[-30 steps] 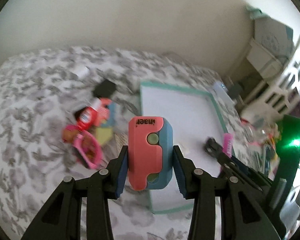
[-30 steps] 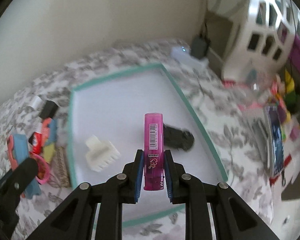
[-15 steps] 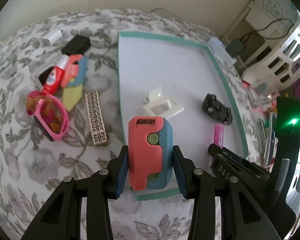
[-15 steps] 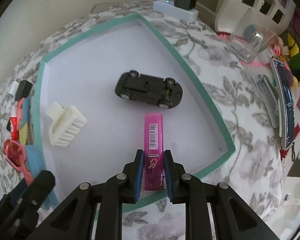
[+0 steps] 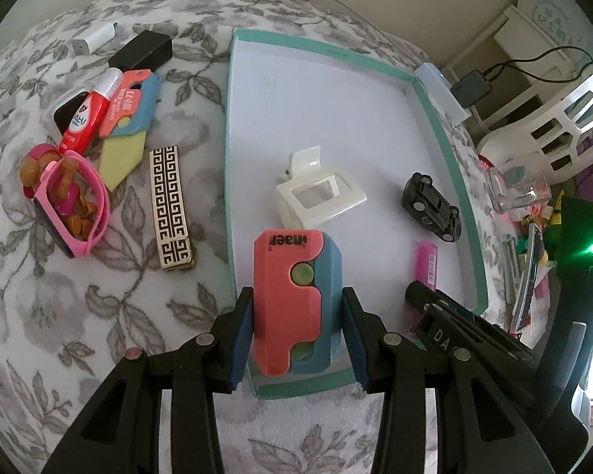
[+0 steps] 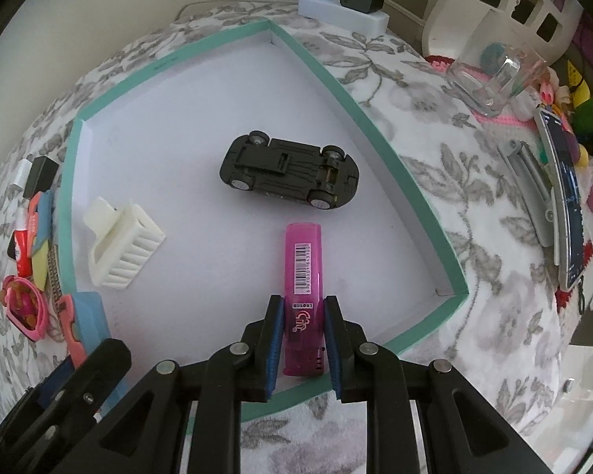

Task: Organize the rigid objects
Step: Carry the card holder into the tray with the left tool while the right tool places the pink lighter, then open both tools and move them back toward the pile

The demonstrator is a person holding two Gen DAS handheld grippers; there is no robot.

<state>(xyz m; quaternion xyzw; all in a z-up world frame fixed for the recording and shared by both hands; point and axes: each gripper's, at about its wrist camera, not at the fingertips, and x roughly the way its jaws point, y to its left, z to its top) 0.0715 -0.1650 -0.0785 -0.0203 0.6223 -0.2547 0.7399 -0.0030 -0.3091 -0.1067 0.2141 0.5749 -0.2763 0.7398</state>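
Left wrist view: the left gripper [image 5: 296, 326] clamps a pink-and-blue case [image 5: 296, 300] over the near end of the teal-rimmed tray [image 5: 442, 118]; lower it clear of the white hair claw [image 5: 316, 193].

Right wrist view: the right gripper [image 6: 299, 339] clamps a magenta highlighter [image 6: 302, 296] low over the tray floor, short of the upturned toy car [image 6: 288, 175]; release gently.

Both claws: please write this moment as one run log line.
left claw: holds pink-blue case | right claw: opening around pink marker | over tray

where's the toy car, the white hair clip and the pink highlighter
toy car [image 6: 288, 173], right wrist view, on its upturned underside
white hair clip [image 5: 320, 193], left wrist view, on its rectangular frame
pink highlighter [image 6: 303, 264], right wrist view, on the barcode label
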